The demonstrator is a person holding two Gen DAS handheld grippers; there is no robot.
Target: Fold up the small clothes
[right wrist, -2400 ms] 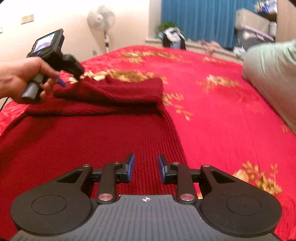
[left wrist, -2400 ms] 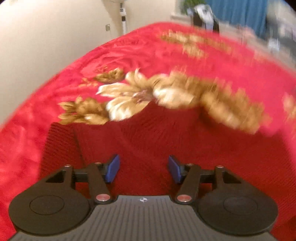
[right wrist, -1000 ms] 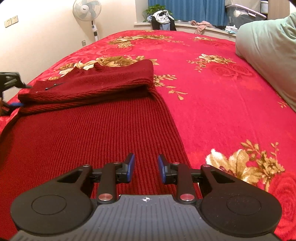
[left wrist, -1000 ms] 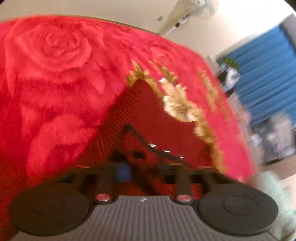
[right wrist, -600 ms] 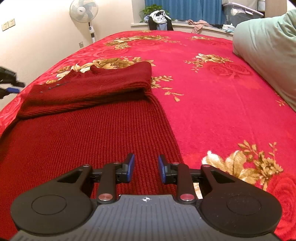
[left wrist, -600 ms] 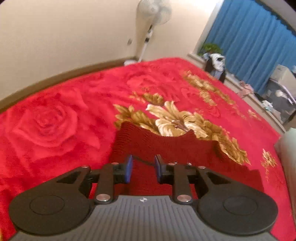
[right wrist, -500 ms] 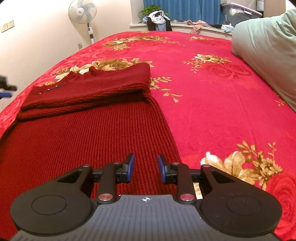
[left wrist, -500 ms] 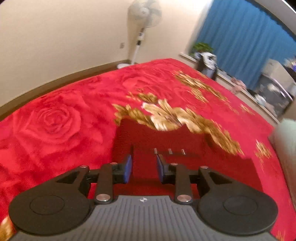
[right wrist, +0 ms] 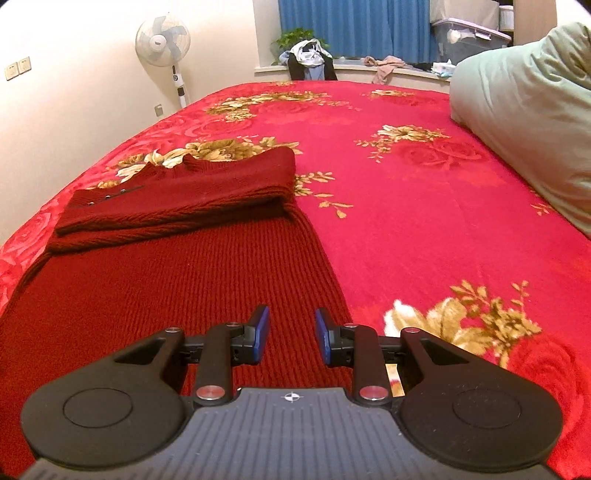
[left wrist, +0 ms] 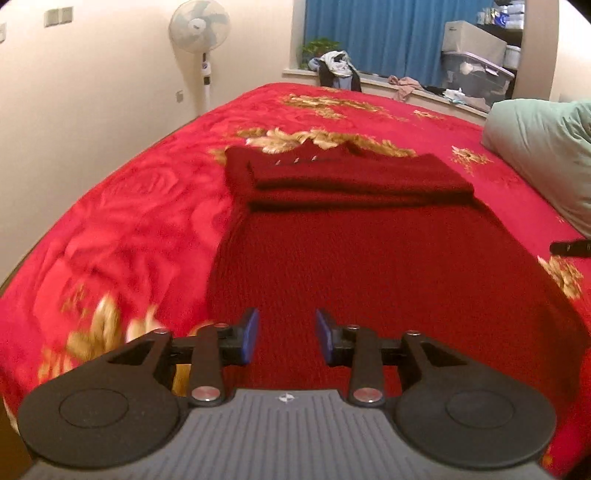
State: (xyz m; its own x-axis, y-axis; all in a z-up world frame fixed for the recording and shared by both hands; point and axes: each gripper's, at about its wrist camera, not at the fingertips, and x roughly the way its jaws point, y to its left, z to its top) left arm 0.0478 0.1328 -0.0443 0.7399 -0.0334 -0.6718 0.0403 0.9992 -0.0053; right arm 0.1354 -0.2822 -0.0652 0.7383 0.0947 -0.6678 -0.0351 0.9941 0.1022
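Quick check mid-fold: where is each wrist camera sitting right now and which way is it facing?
Left wrist: behind the left tongs, jaws open and empty, low over the near left part of the dark red sweater, facing its folded far end; the right tongs' tip shows at the right edge.
Right wrist: behind the right tongs, open and empty, over the sweater's near right edge, facing the same way.
Shared: sweater, red floral blanket, fan, blue curtain, green pillow.
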